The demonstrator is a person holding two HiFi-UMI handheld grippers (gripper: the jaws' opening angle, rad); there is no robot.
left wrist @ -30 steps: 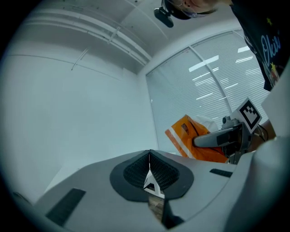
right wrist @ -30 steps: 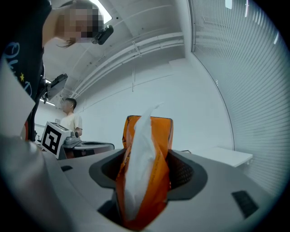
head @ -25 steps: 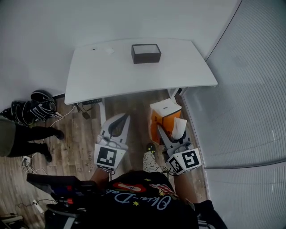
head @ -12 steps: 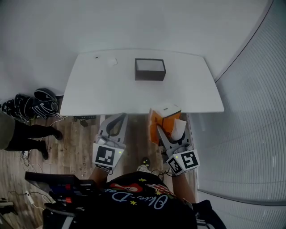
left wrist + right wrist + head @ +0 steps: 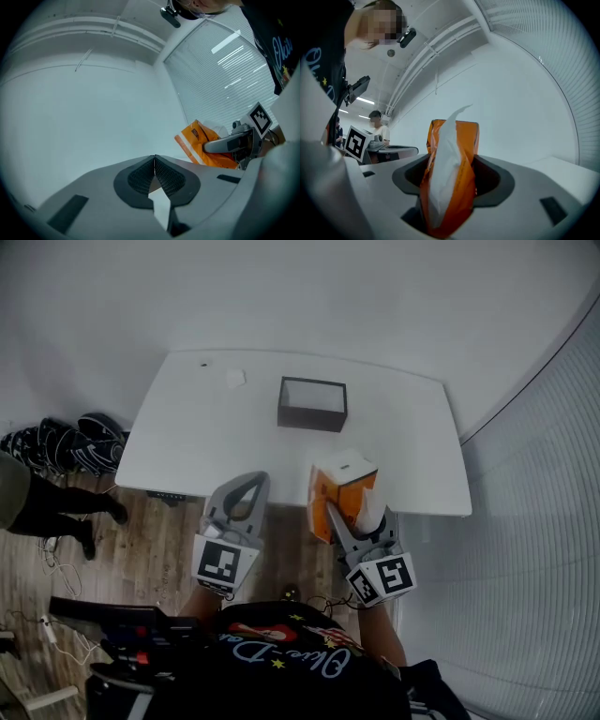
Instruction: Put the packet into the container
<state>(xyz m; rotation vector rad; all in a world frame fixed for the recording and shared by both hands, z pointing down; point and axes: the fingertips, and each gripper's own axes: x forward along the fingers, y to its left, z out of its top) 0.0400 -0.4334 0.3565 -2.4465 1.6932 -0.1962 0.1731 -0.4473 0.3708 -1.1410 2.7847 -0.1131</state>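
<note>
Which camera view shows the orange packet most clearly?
The right gripper view: the packet fills the middle, held by the right gripper. The head view shows it small from above; the left gripper view shows part of it, far off.

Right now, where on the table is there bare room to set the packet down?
The table is bare left of the container, down to the front edge, and across the right end. The strip in front of the container is free. Only the far left corner holds a small white scrap.
</note>
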